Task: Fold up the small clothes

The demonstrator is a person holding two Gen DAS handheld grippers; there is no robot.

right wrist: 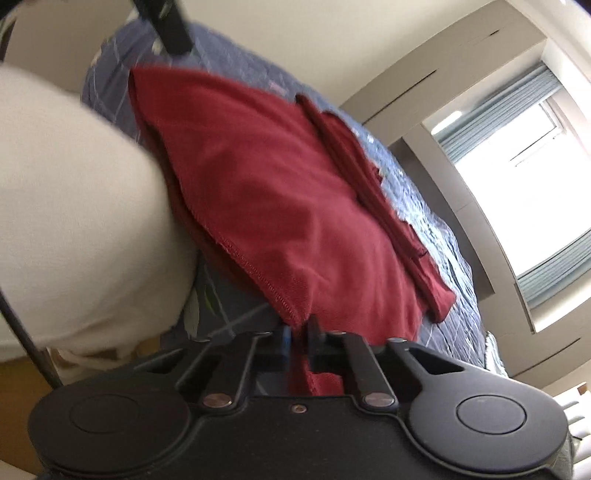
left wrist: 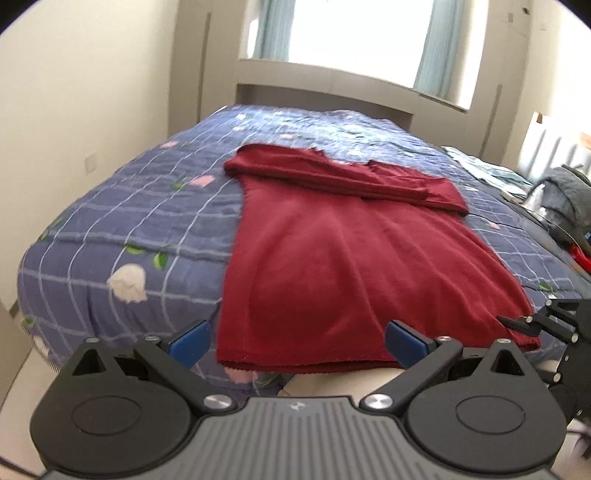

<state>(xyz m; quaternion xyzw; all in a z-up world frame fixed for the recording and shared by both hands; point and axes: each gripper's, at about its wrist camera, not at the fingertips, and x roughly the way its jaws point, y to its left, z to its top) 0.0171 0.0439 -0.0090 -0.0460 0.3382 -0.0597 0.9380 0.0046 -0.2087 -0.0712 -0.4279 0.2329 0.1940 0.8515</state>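
Observation:
A dark red long-sleeved garment (left wrist: 332,251) lies flat on the bed, its sleeves folded across the far end and its hem at the bed's near edge. My left gripper (left wrist: 297,343) hovers open just before the hem's left half, with nothing between its blue pads (left wrist: 188,341). My right gripper (right wrist: 299,328) is shut on the hem's right corner, and red cloth (right wrist: 258,192) runs between its fingers and bunches behind them. In the left wrist view the right gripper (left wrist: 517,323) shows at the garment's right corner.
The bed carries a blue checked quilt (left wrist: 129,221) with flower prints. Grey and light clothes (left wrist: 561,192) lie piled at its right side. A person's white-clad leg (right wrist: 74,221) stands against the bed's near edge. A window (left wrist: 354,33) lies beyond the headboard.

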